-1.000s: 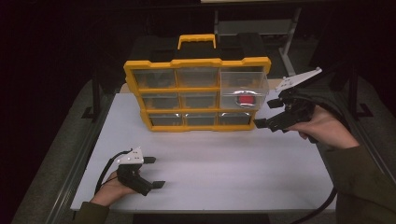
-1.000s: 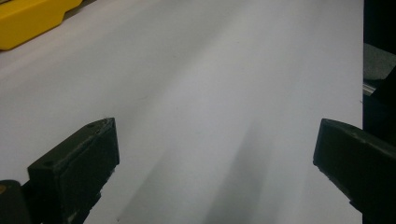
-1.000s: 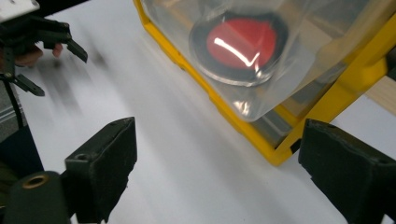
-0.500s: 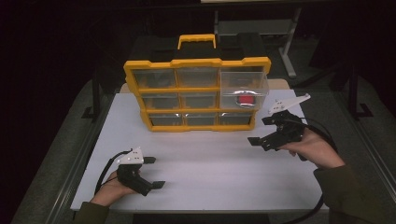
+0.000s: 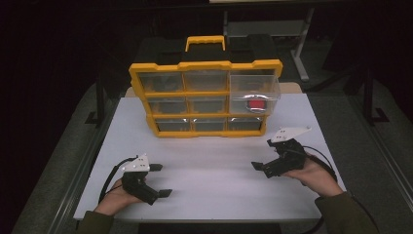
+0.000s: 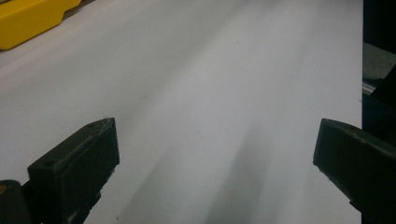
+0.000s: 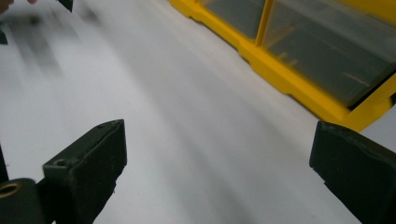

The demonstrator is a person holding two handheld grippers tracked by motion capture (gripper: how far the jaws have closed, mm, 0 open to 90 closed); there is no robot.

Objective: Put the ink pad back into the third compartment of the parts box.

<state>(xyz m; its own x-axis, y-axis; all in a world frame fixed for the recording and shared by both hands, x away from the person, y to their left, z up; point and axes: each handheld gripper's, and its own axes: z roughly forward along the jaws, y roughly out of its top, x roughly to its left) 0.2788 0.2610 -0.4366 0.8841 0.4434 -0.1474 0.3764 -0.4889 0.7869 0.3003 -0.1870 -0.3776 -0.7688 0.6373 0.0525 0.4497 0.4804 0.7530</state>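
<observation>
A: What's different from a second ago?

B: The right hand-held gripper (image 5: 267,160) was up at the right end of the yellow organizer (image 5: 204,99), level with the clear drawer (image 5: 254,95) that sticks out of the top right slot. It has since come down and away, and now sits low over the white worktop (image 5: 214,165), in front of the organizer's right corner.

A: And its jaws?

B: They have just been opening and now stand spread wide with nothing between them; in the right gripper view there is bare worktop between the pads, with the organizer's lower drawers ahead on the right.

A: So where is the drawer?

B: In its slot, pulled partway out, with a small red item (image 5: 255,104) visible inside. Nothing touches it.

A: The other hand?

B: The left hand-held gripper (image 5: 159,180) rests near the front left of the worktop, jaws spread and empty, in the same spot as before.

A: What does that mean for the work?

B: I'd judge the drawer-pulling step finished, with both hands at rest.
</observation>
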